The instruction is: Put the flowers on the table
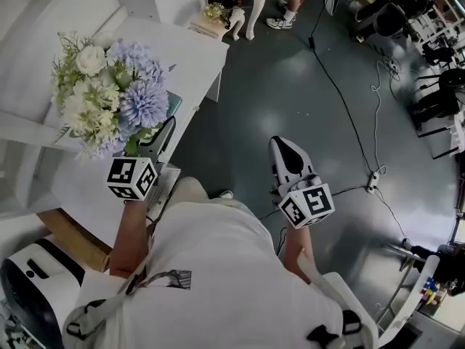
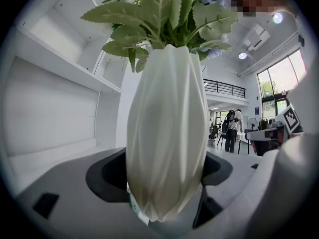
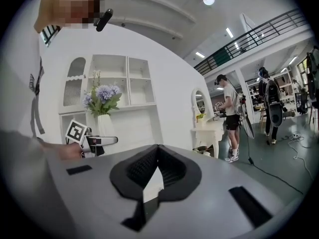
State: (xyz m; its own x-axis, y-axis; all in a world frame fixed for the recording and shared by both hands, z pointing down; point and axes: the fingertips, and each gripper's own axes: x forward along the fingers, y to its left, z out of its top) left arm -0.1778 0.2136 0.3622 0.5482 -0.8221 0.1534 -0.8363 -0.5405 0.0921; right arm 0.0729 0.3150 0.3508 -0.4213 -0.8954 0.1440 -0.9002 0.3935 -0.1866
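A bunch of white and lilac flowers [image 1: 112, 93] stands in a ribbed white vase [image 2: 167, 133]. My left gripper [image 1: 156, 140] is shut on the vase, its jaws wide round the lower body, and holds it upright over the white table's near end [image 1: 190, 60]. In the head view the blooms hide the vase. The left gripper view is filled by the vase between the jaws [image 2: 164, 183], with green leaves on top. My right gripper [image 1: 287, 155] hangs over the dark floor, shut and empty [image 3: 157, 147]. The right gripper view shows the flowers [image 3: 102, 96] and the left gripper [image 3: 99, 141] before white shelves.
A small yellow-green posy [image 1: 216, 13] sits at the table's far corner. White shelving [image 1: 29, 122] runs along the left. A brown box [image 1: 73, 238] lies at lower left. Cables and a power strip [image 1: 374, 180] cross the floor. People [image 3: 229, 116] stand farther off.
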